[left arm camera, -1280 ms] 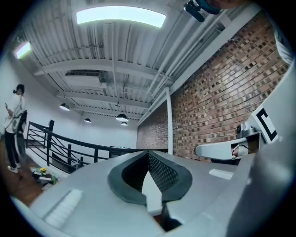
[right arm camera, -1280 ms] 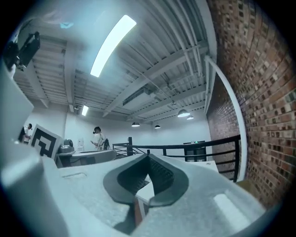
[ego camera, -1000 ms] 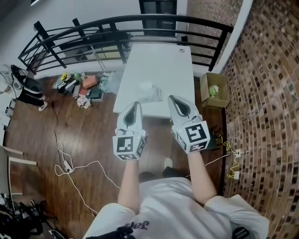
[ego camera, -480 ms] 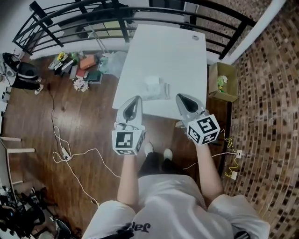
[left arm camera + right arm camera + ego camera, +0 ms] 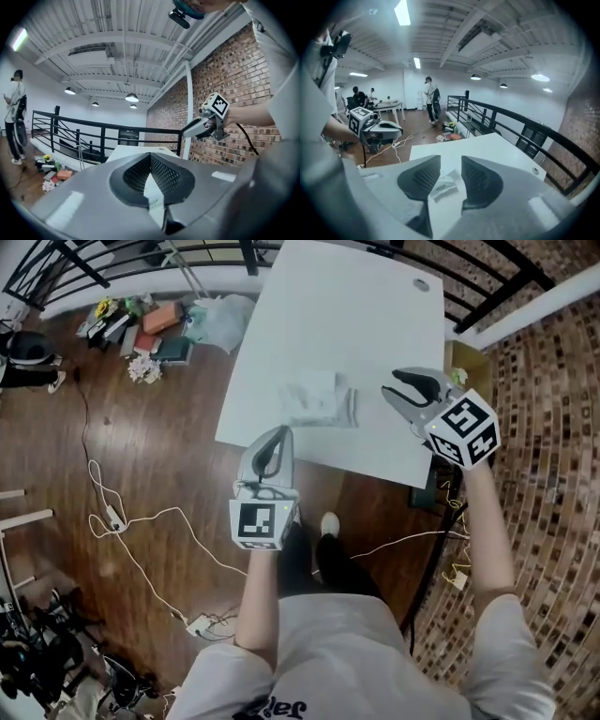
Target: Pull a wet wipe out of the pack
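The wet wipe pack (image 5: 319, 401) is a flat whitish packet lying near the front of the white table (image 5: 356, 315). My left gripper (image 5: 277, 433) hangs at the table's near edge, just short of the pack, with its jaws together and nothing in them. My right gripper (image 5: 388, 383) hovers over the table to the right of the pack. Its jaws have just been opening and stand apart with nothing between them. In the right gripper view the pack (image 5: 445, 185) shows through the gap of the right gripper (image 5: 451, 159), farther off on the table.
A black railing (image 5: 506, 277) runs round the table's far side. A brick wall (image 5: 553, 381) stands close on the right, with a cardboard box (image 5: 457, 357) below it. Clutter (image 5: 141, 329) and cables (image 5: 141, 531) lie on the wooden floor at left. A person (image 5: 431, 101) stands far off.
Both grippers have come forward and down toward the table. The right one swung out to the right over the tabletop and its jaws parted. The left one stays shut.
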Motion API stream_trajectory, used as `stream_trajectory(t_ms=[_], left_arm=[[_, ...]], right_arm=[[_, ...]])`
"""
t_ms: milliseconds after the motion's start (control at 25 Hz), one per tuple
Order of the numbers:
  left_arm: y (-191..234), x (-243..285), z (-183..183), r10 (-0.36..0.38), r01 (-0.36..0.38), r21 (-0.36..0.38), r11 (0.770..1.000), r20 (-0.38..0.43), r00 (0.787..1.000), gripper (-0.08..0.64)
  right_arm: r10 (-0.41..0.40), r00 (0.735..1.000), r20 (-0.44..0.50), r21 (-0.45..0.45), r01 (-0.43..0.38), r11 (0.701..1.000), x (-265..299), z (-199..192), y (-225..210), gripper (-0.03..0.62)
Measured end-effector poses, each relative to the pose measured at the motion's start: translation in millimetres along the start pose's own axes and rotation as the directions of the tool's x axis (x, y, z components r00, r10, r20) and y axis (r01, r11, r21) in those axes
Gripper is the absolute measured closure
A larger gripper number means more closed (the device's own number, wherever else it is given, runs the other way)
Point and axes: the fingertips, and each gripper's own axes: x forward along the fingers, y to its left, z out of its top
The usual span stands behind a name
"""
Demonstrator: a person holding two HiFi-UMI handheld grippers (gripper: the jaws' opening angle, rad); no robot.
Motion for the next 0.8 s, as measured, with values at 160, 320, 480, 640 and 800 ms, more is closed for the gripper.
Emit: stream_trajectory(t_ms=[160, 320, 480, 640, 800], left_arm=[[6.1, 10.0, -34.6, 0.005, -0.006, -0.023, 1.000, -0.041, 0.999, 0.544], [4.1, 20.0, -61.0, -0.009, 0.005, -0.058, 0.998, -0.071, 0.997, 0.545], [4.5, 23.8, -77.4, -0.011, 0.003, -0.087, 0.996, -0.091, 0.996, 0.544], [6.9, 16.0, -89.0, 0.008, -0.022, -0.142, 0.990, -0.097, 0.995, 0.545], [3.1, 7.1, -98.7, 0.005, -0.024, -0.175, 0.984, -0.113, 0.994, 0.544]], right_arm=[[0.078, 0.992, -0.100, -0.123, -0.090, 0.988, 55.8, -0.7, -2.6, 0.471], [0.177, 0.947, -0.268, -0.232, -0.242, 0.942, 113.9, -25.9, 24.9, 0.474], [0.273, 0.893, -0.357, -0.248, -0.373, 0.894, 153.4, -45.8, 61.3, 0.477], [0.326, 0.863, -0.385, -0.218, -0.428, 0.877, 176.9, -60.5, 83.8, 0.477], [0.347, 0.849, -0.398, -0.170, -0.440, 0.882, 186.9, -70.2, 90.5, 0.482]])
